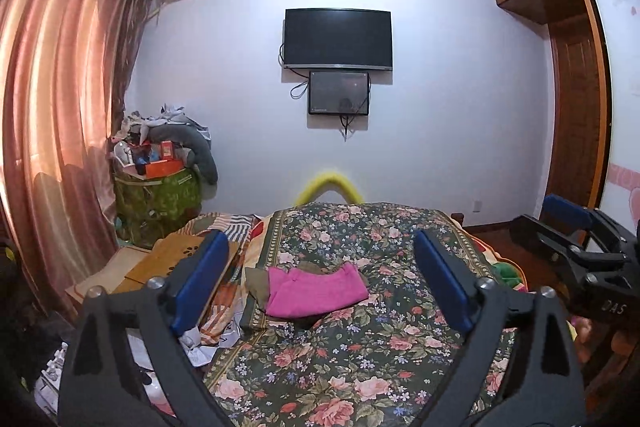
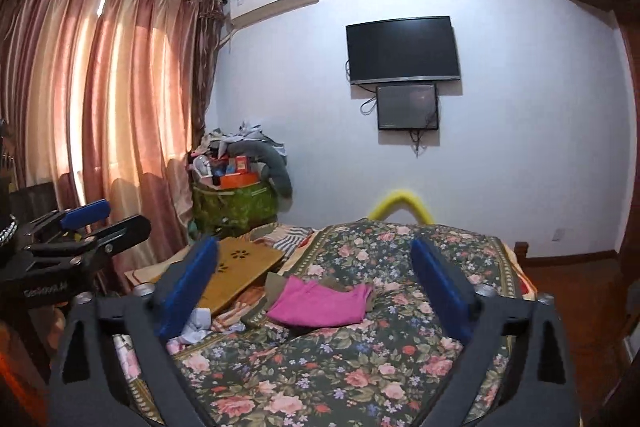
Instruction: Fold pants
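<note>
Pants (image 1: 316,291), pink, lie folded on the floral bed (image 1: 360,367) ahead of both my jaws, left (image 1: 320,283) and right (image 2: 316,283), which stand wide and empty. Beyond them hangs the television (image 1: 338,39). I judge any further fold needs edges squared first.

The pants (image 1: 316,291) are soft matt pink cloth; the bedcover (image 1: 360,359) is flowered cloth; the board (image 2: 240,269) is smooth wood.

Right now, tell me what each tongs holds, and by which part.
Nothing. Left tongs and right tongs are open; the pink pants lie on the bed.
</note>
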{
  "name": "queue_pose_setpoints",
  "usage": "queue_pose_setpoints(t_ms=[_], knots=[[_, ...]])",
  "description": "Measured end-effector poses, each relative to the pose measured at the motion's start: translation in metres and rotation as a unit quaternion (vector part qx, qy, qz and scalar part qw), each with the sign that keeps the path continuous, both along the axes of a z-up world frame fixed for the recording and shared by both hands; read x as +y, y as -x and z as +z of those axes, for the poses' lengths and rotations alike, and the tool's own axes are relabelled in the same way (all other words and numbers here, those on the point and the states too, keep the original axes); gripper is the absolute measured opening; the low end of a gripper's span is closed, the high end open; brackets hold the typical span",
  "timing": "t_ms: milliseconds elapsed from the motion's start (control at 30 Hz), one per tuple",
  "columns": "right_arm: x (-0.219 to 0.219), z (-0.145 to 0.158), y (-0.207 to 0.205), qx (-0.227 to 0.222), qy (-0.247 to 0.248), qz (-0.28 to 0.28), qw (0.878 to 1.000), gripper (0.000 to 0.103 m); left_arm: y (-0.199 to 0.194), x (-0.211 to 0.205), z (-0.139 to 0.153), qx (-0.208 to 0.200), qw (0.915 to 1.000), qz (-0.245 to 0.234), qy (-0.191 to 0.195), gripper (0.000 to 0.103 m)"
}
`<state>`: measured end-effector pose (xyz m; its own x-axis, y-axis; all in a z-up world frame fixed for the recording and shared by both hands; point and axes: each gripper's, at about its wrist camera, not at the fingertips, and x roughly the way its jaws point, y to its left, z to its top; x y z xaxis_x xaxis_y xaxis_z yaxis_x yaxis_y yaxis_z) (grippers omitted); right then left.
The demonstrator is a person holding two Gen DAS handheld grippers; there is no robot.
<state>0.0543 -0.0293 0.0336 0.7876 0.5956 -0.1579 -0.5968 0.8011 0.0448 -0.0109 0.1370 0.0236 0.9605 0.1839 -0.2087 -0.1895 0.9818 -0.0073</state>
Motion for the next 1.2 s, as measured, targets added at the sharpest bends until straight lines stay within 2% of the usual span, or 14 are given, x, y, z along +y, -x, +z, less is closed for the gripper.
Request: queue_pose_setpoints(t_ms=[267,533,1200], knots=[[-0.010,-0.003,0.006,0.007,-0.012,-0.013,1.000,0.103,0.006,-0.003,-0.001,-0.008,1.0000,-0.004,0.001,0.103],[-0.013,-0.008,0.012,0.010,-0.008,-0.017,1.000,0.103,0.006,-0.008,-0.006,-0.010,0.9999,0.003,-0.012,0.103],[-0.015,-0.007,0.015,0.021,-0.005,-0.016,1.000,0.103,-0.003,-0.005,-0.013,0.005,1.0000,0.000,0.006,0.103]])
